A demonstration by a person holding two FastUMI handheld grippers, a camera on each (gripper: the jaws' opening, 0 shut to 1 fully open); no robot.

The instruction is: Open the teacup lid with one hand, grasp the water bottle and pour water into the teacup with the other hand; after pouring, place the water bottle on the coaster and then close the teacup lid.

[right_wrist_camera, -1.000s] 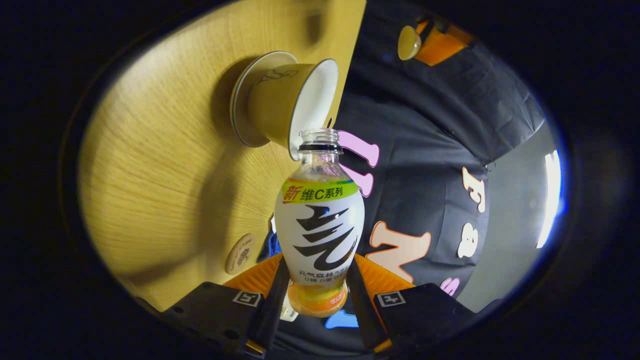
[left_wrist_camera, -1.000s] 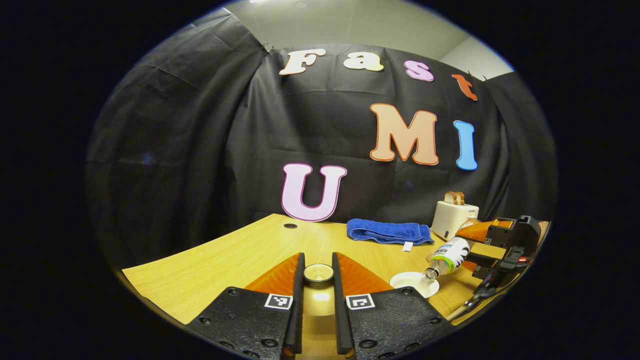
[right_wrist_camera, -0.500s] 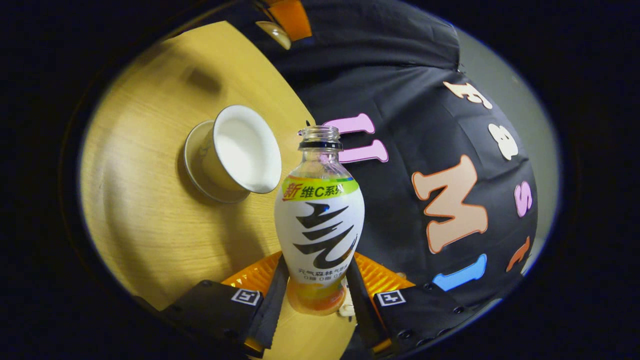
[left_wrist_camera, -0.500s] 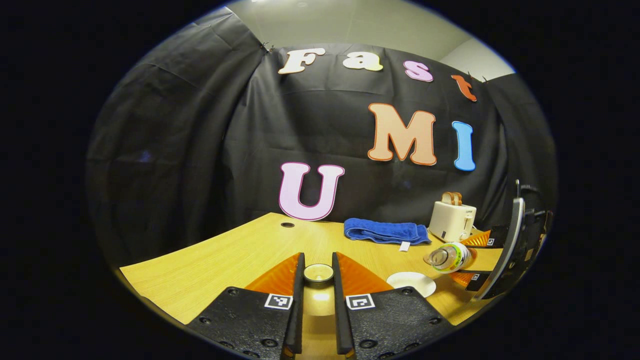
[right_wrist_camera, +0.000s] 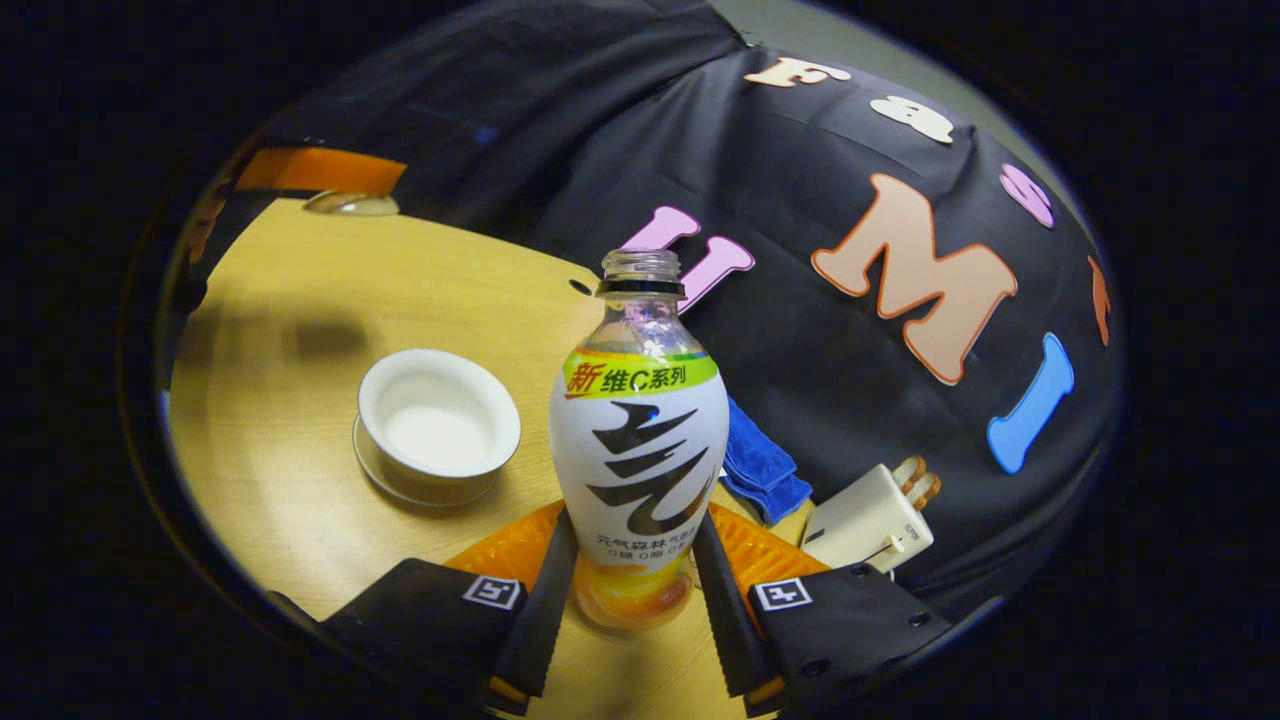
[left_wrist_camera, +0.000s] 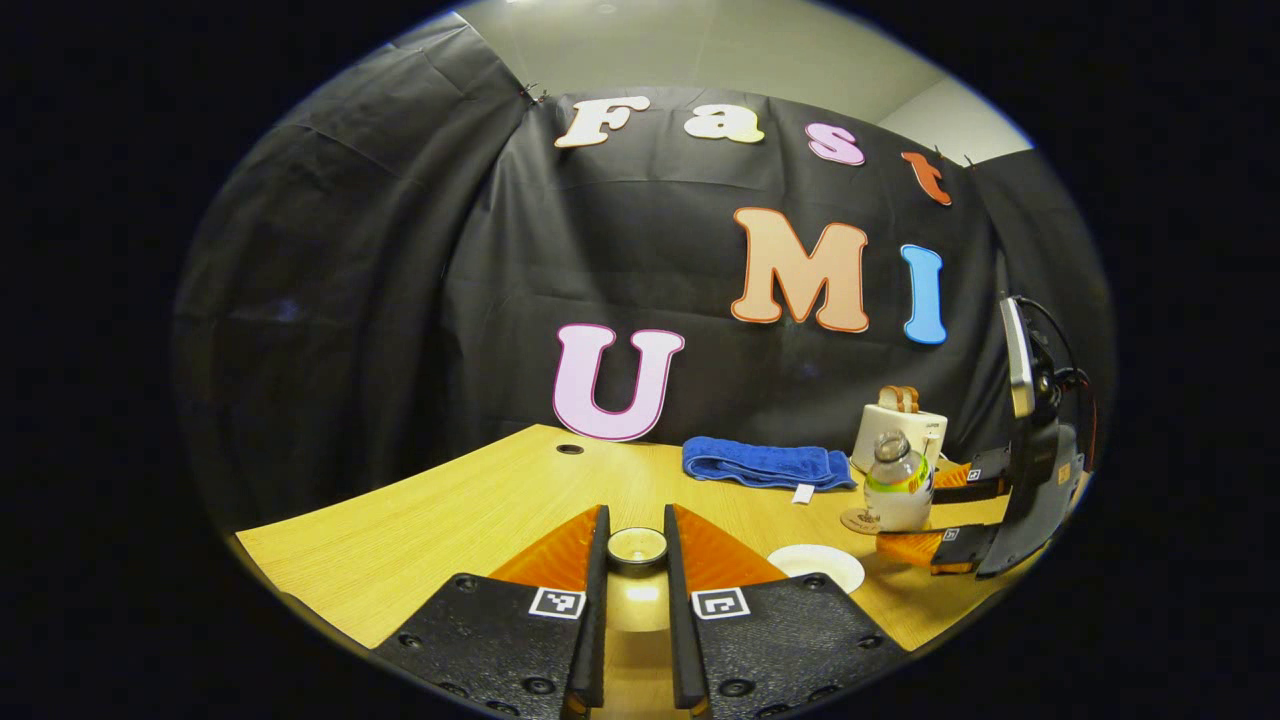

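Left gripper view
- Left hand-held gripper point(left_wrist_camera: 636, 560): fingers pinch the teacup lid point(left_wrist_camera: 637, 547) between them, held just above the worktop point(left_wrist_camera: 450, 520), as in the earlier frames.
- Teacup point(left_wrist_camera: 816, 566): open, on the worktop ahead and to the right of this hand-held gripper.
- Water bottle point(left_wrist_camera: 898, 485): upright, long axis vertical, mouth up, farther right beyond the teacup; a second ago it lay tilted with its mouth down over the cup.
- Coaster point(left_wrist_camera: 858, 520): at the bottle's foot; whether they touch I cannot tell.
- Right hand-held gripper point(left_wrist_camera: 915, 518): its fingers sit on either side of the bottle.
- Blue towel point(left_wrist_camera: 768, 464), toaster point(left_wrist_camera: 900, 432): farther back.

Right gripper view
- Right hand-held gripper point(right_wrist_camera: 634, 590): both fingers press on the bottle's lower body.
- Water bottle point(right_wrist_camera: 640, 450): points straight away along the fingers, uncapped mouth farthest.
- Teacup point(right_wrist_camera: 438, 418): on its saucer point(right_wrist_camera: 420, 490), left of the bottle; earlier it was right at the mouth, the view rolled sideways.
- Left hand-held gripper point(right_wrist_camera: 320, 172): far left, lid point(right_wrist_camera: 350, 204) beneath it.
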